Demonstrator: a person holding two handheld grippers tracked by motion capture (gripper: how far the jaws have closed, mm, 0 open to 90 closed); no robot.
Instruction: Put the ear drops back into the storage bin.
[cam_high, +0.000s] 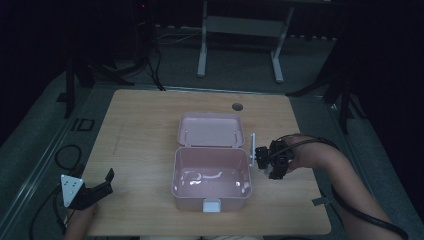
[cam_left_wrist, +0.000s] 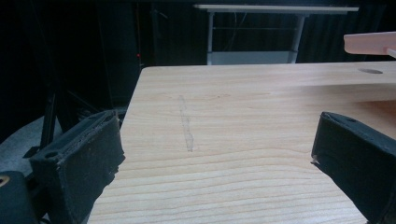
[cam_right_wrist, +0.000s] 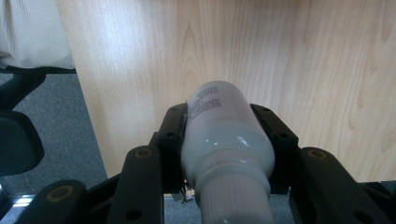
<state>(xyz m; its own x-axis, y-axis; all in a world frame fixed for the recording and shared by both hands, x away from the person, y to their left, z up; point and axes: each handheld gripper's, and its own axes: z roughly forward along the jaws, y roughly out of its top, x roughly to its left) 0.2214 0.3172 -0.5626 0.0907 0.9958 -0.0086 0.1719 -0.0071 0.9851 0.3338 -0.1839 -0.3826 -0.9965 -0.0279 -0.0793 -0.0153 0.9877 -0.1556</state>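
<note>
The right gripper (cam_high: 265, 159) was at the right of centre in the high view, just beside the right wall of the pink box (cam_high: 211, 192). Its jaws were clamped on a white bottle (cam_right_wrist: 224, 135), one jaw on each side of the bottle body. In the right gripper view the bottle occupied the lower centre of the frame, its ribbed cap nearest the camera at the bottom edge and its labelled body pointing away over the wooden table (cam_right_wrist: 289, 70). In the high view the bottle (cam_high: 252, 147) appeared as a thin pale shape at the gripper tips, close to the upper right corner of the box; whether it touched the box wall could not be determined.

The pink box stood open at the centre of the table (cam_high: 140, 125), with its lid (cam_high: 212, 131) folded back toward the upper part of the frame and a pale latch at the middle of its front wall.

The left gripper (cam_high: 102, 186) was at the lower left of the high view, near the front left corner of the table and well apart from the box. Its jaws stood wide apart with nothing between them. In the left gripper view the two jaws framed bare tabletop (cam_left_wrist: 224, 140), and an edge of the box lid (cam_left_wrist: 371, 43) showed at the upper right.
</note>
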